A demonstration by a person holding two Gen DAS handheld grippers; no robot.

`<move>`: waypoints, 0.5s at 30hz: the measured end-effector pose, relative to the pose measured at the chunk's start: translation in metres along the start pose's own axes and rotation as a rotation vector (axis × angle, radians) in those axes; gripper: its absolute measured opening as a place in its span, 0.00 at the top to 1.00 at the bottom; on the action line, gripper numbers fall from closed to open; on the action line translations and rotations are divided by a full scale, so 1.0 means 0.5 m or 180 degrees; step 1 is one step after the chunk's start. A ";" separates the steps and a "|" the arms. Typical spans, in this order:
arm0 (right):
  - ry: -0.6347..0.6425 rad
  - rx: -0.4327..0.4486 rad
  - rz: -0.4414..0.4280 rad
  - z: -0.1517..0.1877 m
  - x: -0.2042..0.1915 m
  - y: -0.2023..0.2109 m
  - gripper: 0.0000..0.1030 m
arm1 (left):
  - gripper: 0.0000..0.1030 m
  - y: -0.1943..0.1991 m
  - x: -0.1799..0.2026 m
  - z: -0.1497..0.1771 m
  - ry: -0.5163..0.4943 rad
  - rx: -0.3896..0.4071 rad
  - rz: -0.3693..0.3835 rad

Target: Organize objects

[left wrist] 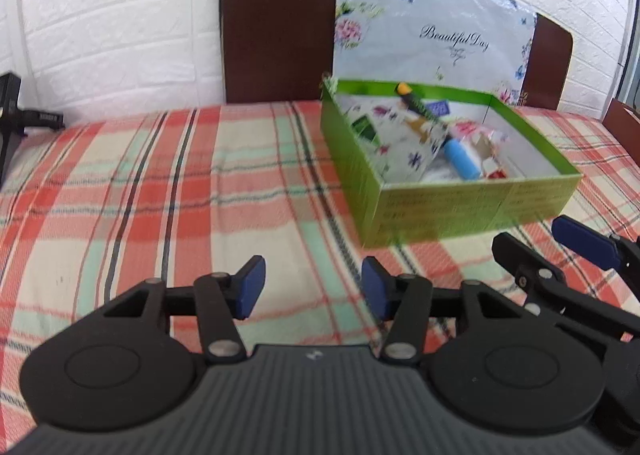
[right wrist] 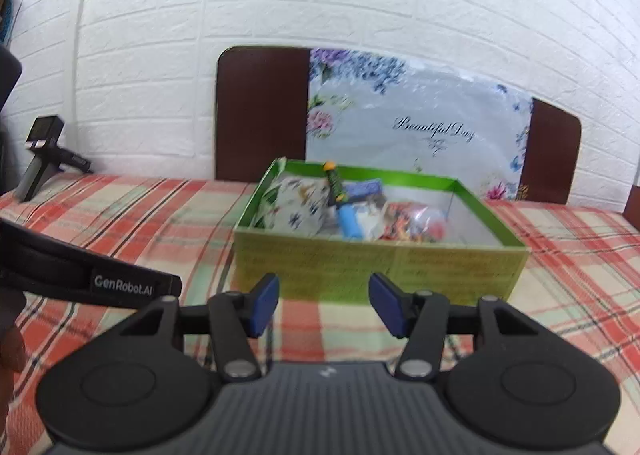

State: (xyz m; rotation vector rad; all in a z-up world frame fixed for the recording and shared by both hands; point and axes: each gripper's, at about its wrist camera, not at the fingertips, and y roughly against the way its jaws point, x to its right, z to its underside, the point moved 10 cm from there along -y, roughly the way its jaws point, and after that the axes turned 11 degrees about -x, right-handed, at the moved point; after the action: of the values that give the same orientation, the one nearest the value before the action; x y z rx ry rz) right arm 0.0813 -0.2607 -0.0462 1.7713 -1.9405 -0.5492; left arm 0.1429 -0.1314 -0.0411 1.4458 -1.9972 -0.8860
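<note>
While both the left gripper (left wrist: pixel 314 289) and the right gripper (right wrist: pixel 324 305) are hanging open and empty, the green box (right wrist: pixel 376 263) is sitting ahead on the checked cloth (left wrist: pixel 160 191); being thin, light cardboard, it is probably best gripped at a wall.

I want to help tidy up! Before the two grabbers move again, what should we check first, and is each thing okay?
1. Left gripper holds nothing, blue pads apart: ok.
2. Right gripper holds nothing, blue pads apart: ok.
3. Green open-topped cardboard box sits flat on the red and green plaid tablecloth: ok.
4. Blue cylinder-shaped bottle lies inside the box: ok.
5. Floral-printed packet stays inside the box, leaning on the left wall: ok.
6. Nothing loose remains on the cloth to put away: cannot tell, only part of the table shows.
</note>
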 end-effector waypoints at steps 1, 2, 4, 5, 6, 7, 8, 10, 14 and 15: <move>-0.0048 0.0020 0.0001 -0.007 0.008 0.001 0.49 | 0.41 0.005 0.005 -0.008 -0.0011 0.0027 -0.0010; -0.0081 0.0034 0.0004 -0.012 0.014 0.002 0.49 | 0.37 0.009 0.008 -0.015 -0.0018 0.0054 -0.0021; -0.0116 0.0050 0.0013 -0.020 0.024 0.005 0.49 | 0.32 0.015 0.011 -0.024 -0.0024 0.0095 -0.0039; -0.0136 0.0056 0.0015 -0.022 0.027 0.008 0.49 | 0.28 0.017 0.011 -0.026 -0.0024 0.0097 -0.0040; -0.0162 0.0063 0.0007 -0.025 0.030 0.012 0.49 | 0.27 0.019 0.011 -0.026 -0.0016 0.0092 -0.0038; -0.0192 0.0076 -0.0007 -0.029 0.032 0.017 0.48 | 0.27 0.021 0.011 -0.026 -0.0007 0.0088 -0.0034; -0.0218 0.0094 -0.0021 -0.032 0.033 0.024 0.47 | 0.25 0.023 0.011 -0.025 0.0003 0.0078 -0.0035; -0.0253 0.0131 -0.0052 -0.038 0.035 0.036 0.46 | 0.18 0.029 0.012 -0.021 -0.0009 0.0085 -0.0057; -0.0251 0.0182 -0.0086 -0.044 0.027 0.053 0.45 | 0.12 0.043 0.016 -0.020 -0.0085 0.0159 -0.0137; -0.0250 0.0188 -0.0080 -0.044 0.026 0.054 0.45 | 0.12 0.044 0.013 -0.020 -0.0077 0.0166 -0.0156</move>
State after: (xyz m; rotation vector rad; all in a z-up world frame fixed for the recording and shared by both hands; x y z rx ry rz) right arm 0.0709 -0.2707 -0.0118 1.8384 -2.0090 -0.5837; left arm 0.1344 -0.1350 -0.0176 1.5256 -2.0241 -0.8820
